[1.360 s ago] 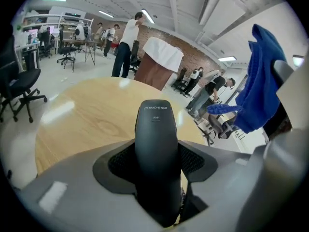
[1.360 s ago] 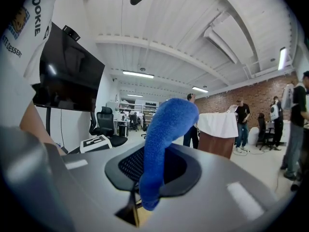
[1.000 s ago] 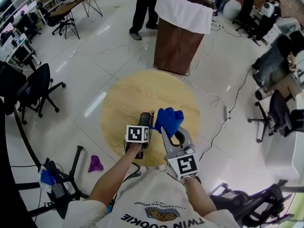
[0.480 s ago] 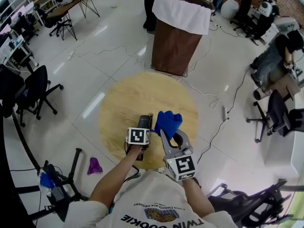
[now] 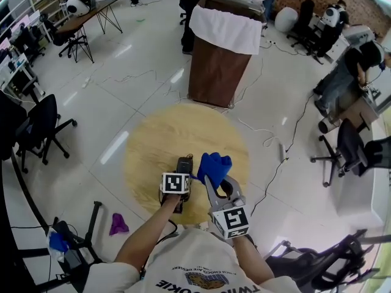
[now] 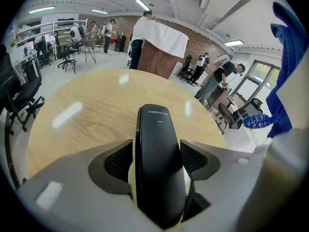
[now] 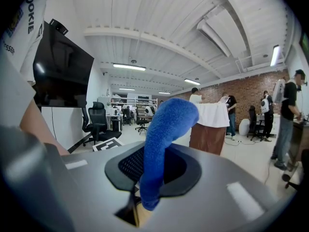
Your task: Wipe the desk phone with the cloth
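Here, at the near edge of a round wooden table [image 5: 164, 138], both tongs work side by side, close in front of the person. The left gripper [image 6: 157, 159] points steeply down at a black phone handset [image 6: 155, 129], which stands lengthwise between its two jaws, far end towards the table's middle. The jaws have just been opening. The handset is between them, but thin slivers of light surface show on either side of it, so the pads look released rather than pressing, though the margin is narrow and hard to judge. From the head view the handset is a dark oblong just beyond the left gripper's marker cube, over the near part of the tabletop. The right gripper [image 7: 152, 170] is held close to level, just right of the left one. Its jaws are clenched on a blue cloth [image 7: 164, 124], which rises from between the pads and flops over at the top. In the head view the cloth bunches just right of the handset, near it; contact cannot be made out. Beyond the table on the far side stands a brown stand [image 5: 215, 75] draped in white. A black office chair [image 5: 38, 127] sits well off to the left, and a purple rag [image 5: 118, 224] lies on the floor [image 5: 91, 96] at near left.
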Action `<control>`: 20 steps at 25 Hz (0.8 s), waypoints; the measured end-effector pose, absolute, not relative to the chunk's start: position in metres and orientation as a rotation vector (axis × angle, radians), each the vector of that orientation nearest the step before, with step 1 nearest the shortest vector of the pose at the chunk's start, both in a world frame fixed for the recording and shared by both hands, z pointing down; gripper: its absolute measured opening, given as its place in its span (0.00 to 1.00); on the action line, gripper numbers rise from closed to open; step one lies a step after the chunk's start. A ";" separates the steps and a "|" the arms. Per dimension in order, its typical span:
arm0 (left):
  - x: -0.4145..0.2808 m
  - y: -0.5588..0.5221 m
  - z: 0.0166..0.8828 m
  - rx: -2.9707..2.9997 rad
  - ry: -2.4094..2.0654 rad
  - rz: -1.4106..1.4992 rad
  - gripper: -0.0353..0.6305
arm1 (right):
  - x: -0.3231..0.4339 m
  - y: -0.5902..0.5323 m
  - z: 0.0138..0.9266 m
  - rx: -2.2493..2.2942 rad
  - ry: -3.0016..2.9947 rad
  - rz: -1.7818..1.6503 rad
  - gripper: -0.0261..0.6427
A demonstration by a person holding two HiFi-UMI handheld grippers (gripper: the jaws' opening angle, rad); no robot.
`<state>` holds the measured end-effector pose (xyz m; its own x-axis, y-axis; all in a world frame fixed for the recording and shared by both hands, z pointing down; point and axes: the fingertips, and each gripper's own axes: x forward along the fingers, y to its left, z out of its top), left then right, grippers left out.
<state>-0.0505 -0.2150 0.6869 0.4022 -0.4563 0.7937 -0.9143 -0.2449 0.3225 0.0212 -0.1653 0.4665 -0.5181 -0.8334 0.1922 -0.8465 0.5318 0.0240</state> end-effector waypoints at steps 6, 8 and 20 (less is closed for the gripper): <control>-0.056 -0.217 0.675 1.912 -1.191 0.679 0.51 | 0.020 -0.154 0.462 1.468 -2.564 0.081 0.13; -0.063 -0.216 0.668 1.935 -1.209 0.652 0.50 | 0.018 -0.147 0.460 1.474 -2.555 0.071 0.13; -0.090 -0.186 0.530 2.227 -1.295 0.215 0.29 | 0.010 -0.112 0.441 1.526 -2.534 0.070 0.13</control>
